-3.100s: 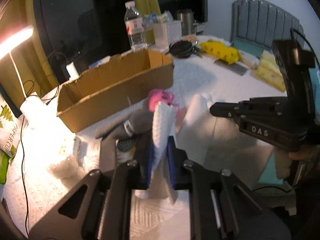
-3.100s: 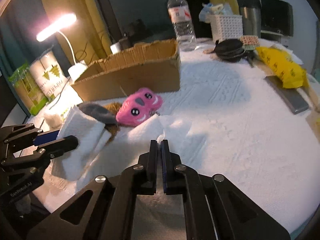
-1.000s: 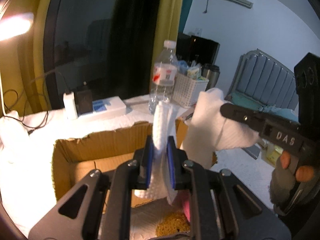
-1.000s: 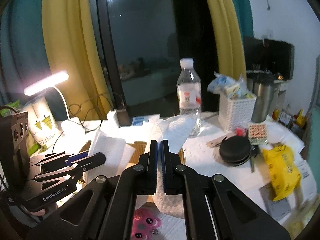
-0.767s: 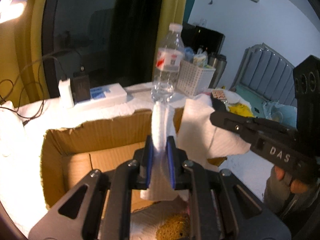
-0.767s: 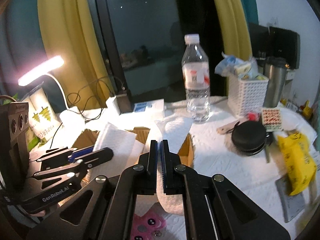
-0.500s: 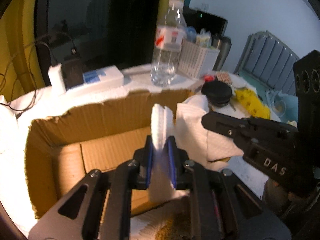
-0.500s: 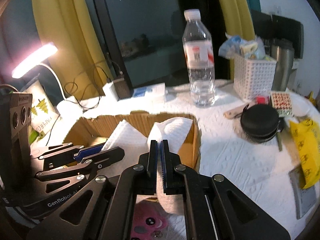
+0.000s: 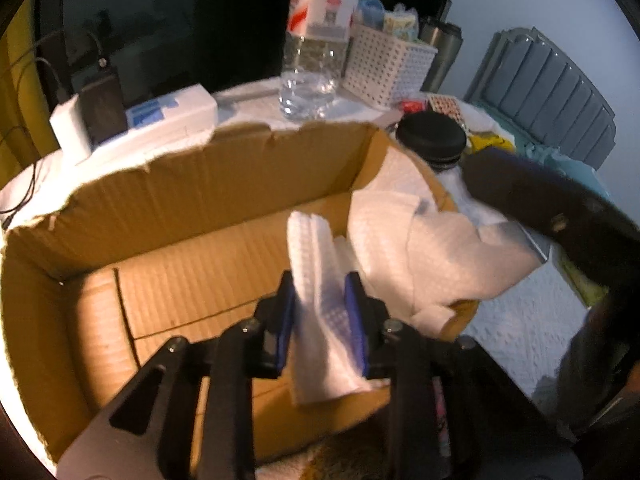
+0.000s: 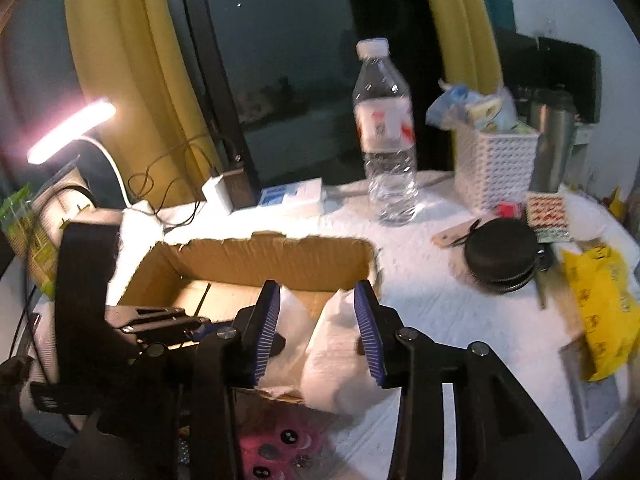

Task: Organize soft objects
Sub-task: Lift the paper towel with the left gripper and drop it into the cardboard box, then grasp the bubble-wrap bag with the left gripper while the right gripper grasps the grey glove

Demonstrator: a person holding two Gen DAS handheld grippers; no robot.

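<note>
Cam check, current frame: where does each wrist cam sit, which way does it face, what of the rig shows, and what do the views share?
Left wrist: on the left tool, facing down into the box; its fingers pinch a white towel, and the right tool's dark body shows blurred at right.
Right wrist: on the right tool, facing over the box toward the window; jaws stand apart over the towel, and the left tool shows at left.
Shared: box, towel, bottle, basket.
</note>
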